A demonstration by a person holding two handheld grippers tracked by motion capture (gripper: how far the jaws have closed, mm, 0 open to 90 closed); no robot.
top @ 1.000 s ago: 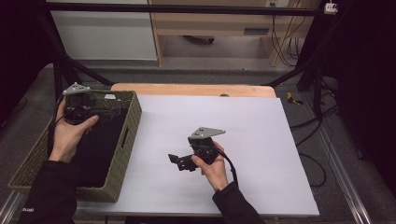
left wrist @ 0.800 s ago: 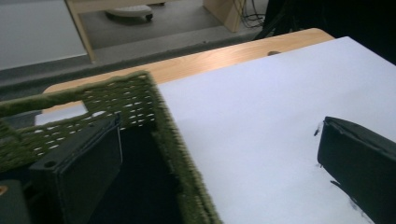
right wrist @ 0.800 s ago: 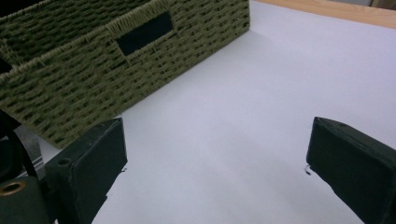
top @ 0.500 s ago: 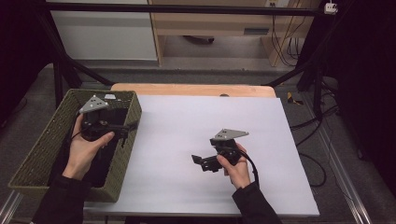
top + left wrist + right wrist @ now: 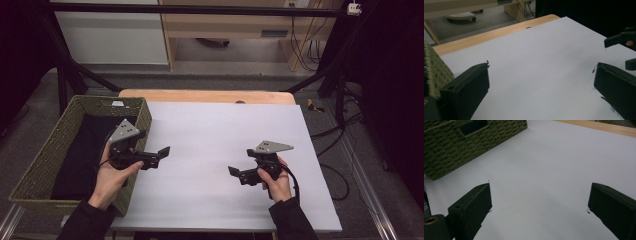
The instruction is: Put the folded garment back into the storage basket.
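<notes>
My left gripper (image 5: pixel 159 157) is held in a hand at the right wall of a woven green basket (image 5: pixel 107 100). Its jaws point right over the white table top (image 5: pixel 215 125). In the left gripper view the left gripper (image 5: pixel 541 75) stands open, with bare white surface between the jaws. My right gripper (image 5: pixel 240 162) hovers over the right half of the table and points left. In its own view the right gripper (image 5: pixel 540 195) is open with nothing in it. The two grippers face each other, well apart.
A dark cloth (image 5: pixel 80 155) lines the basket, whose side (image 5: pixel 461 142) lies far left in the right gripper view. A wooden strip (image 5: pixel 200 95) edges the table's far side. The right gripper (image 5: pixel 624 41) appears at the right edge of the left gripper view. Cables (image 5: pixel 330 130) lie on the floor at right.
The left gripper has come out of the basket, moving right and toward the person to the basket's right wall. The right gripper has shifted right across the table.
</notes>
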